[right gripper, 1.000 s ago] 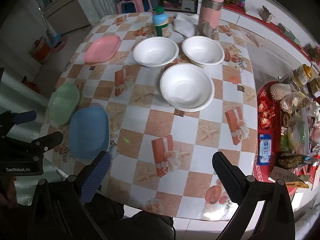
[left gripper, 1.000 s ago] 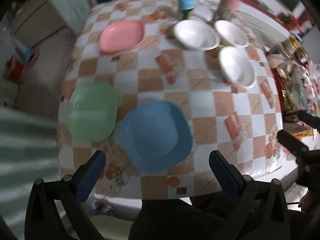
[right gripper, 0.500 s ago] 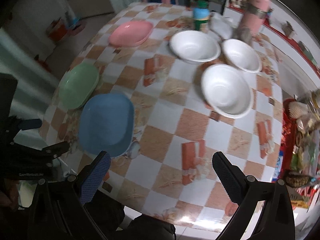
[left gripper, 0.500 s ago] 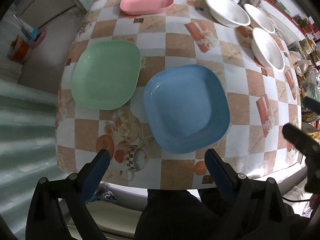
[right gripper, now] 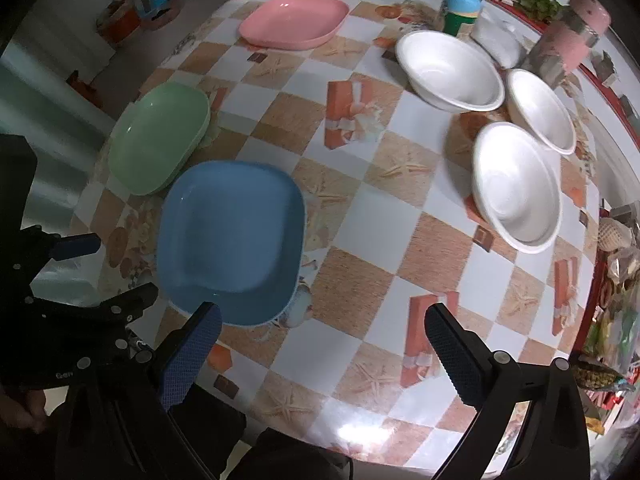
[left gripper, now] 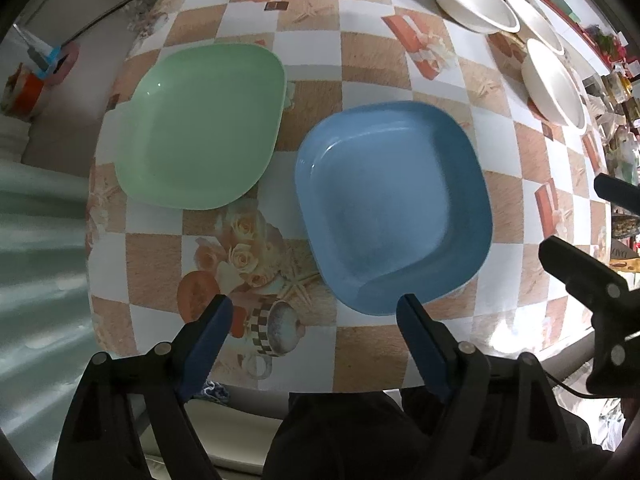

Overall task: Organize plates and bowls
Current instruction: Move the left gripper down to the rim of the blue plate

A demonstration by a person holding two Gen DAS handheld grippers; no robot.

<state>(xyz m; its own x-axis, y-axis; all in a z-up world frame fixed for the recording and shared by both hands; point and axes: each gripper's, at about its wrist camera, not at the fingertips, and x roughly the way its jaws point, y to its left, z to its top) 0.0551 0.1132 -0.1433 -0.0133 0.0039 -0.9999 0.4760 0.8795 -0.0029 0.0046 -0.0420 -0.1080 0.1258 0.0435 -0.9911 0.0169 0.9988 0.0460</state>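
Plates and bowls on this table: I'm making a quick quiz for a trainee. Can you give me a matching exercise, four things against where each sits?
Things:
1. blue plate
2. green plate
3. pink plate
4. white bowls

Places:
A. far edge of the table, alone
B. clustered on the right side
C. near edge, closest to the grippers
D. left edge, just beyond the blue one

Pairs: 1-C, 2-D, 3-A, 4-B

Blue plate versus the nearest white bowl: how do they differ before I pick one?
The blue plate is squarish with rounded corners; the white bowl is round. The plate is shallow, the bowl deeper. The plate sits by the near table edge beside the left gripper; the bowl lies farther right. Both are empty and upright.
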